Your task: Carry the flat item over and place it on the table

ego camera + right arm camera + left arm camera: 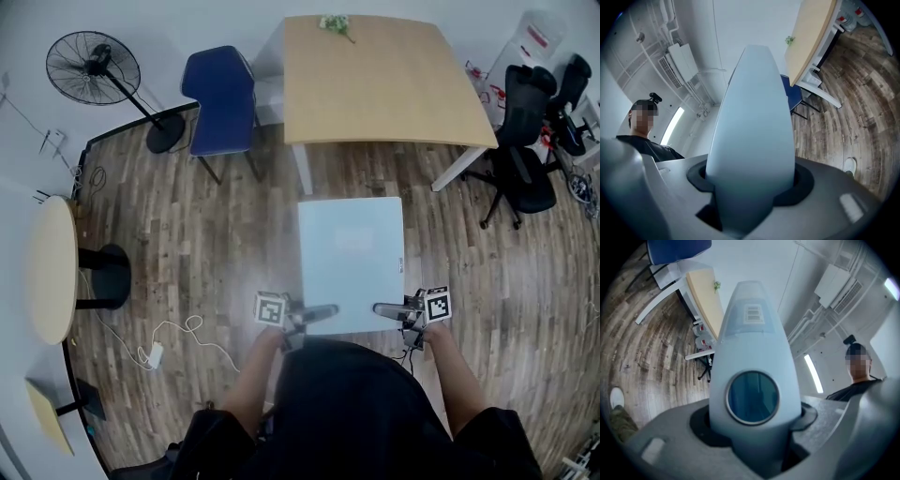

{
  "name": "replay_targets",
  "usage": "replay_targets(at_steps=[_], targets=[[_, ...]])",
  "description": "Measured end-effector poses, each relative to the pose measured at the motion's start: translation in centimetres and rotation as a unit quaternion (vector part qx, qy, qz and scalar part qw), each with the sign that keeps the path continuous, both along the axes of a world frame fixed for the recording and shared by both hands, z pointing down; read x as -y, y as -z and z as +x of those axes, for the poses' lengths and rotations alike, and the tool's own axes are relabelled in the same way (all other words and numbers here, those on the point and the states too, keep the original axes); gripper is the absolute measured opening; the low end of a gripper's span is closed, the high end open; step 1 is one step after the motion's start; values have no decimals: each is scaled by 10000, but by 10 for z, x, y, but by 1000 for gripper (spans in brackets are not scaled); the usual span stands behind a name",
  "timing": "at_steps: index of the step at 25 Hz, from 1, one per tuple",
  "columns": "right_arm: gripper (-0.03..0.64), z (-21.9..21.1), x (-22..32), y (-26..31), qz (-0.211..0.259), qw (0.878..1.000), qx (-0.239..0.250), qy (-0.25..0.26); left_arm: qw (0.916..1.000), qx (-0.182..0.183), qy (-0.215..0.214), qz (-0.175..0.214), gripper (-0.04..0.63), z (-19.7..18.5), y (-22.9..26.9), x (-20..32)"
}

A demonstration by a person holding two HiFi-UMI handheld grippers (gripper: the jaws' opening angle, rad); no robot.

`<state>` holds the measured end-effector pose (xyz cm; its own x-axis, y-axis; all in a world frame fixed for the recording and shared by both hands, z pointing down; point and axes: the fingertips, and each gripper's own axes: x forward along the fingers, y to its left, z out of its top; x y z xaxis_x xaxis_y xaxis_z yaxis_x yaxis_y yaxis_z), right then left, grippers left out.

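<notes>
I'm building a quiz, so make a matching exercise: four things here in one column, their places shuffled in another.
1 flat white panel
2 blue chair
3 standing fan
4 black office chair

A far left, near wall
B right of the wooden table
C held by left gripper and right gripper
D just left of that table

Pairs: 1-C, 2-D, 3-A, 4-B

In the head view the pale blue flat square panel (352, 258) hides the lower finger of the left gripper (328, 310) and of the right gripper (382, 308). In each gripper view the panel covers the spots where the grey fingers (670, 441) press it. Its striped label (753, 313) is too small to read, and the small green thing (335, 24) on the light wooden counter (384, 84) is too small to identify. The dark blue chair (679, 249) is cut off by the left gripper view's top edge.
</notes>
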<state>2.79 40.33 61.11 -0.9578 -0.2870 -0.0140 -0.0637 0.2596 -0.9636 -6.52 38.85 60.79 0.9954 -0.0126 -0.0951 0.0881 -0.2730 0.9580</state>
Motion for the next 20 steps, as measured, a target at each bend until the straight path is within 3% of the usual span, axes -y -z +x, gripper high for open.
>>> replay_targets(at_steps=[4, 12, 20], targets=[[304, -11, 59, 7, 61, 9997, -111, -214, 9998, 1, -76, 159, 307, -12, 6, 58], [308, -40, 158, 14, -67, 9989, -181, -421, 9999, 32, -128, -30, 310, -40, 16, 159], [311, -48, 223, 10, -202, 9970, -247, -704, 9997, 95, -231, -54, 314, -49, 13, 227]])
